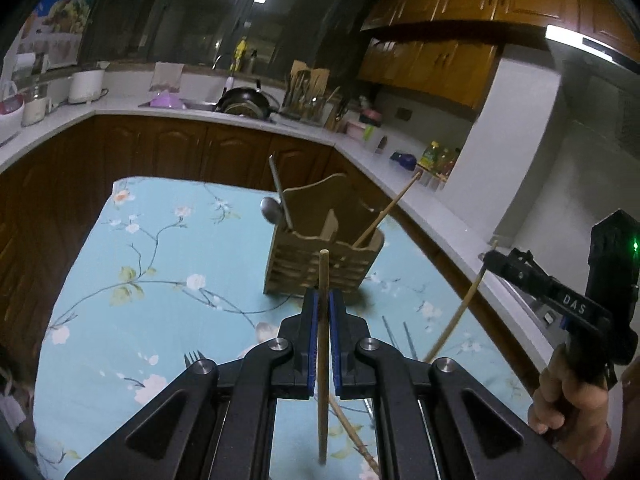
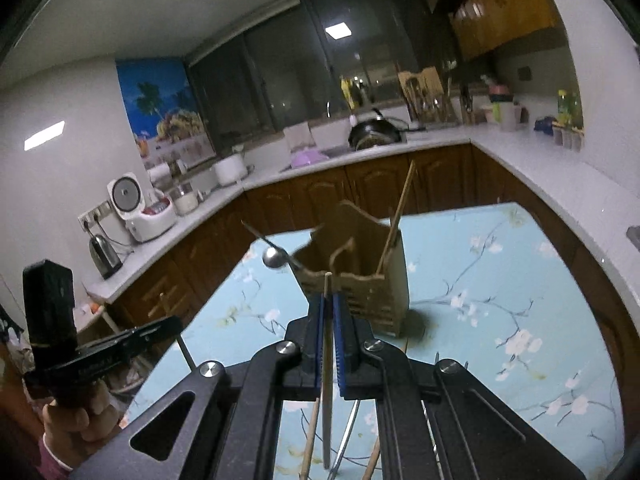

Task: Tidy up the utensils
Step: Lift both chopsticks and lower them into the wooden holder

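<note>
Both grippers, left gripper (image 1: 323, 312) and right gripper (image 2: 328, 312), each clench one upright chopstick (image 1: 322, 344), long axis vertical. Straight ahead of both stands the wooden holder (image 1: 320, 256), its chopstick compartment nearer the right gripper, I judge.

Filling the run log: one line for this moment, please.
left gripper: shut on chopstick | right gripper: shut on chopstick | holder: spoon, one chopstick inside
</note>
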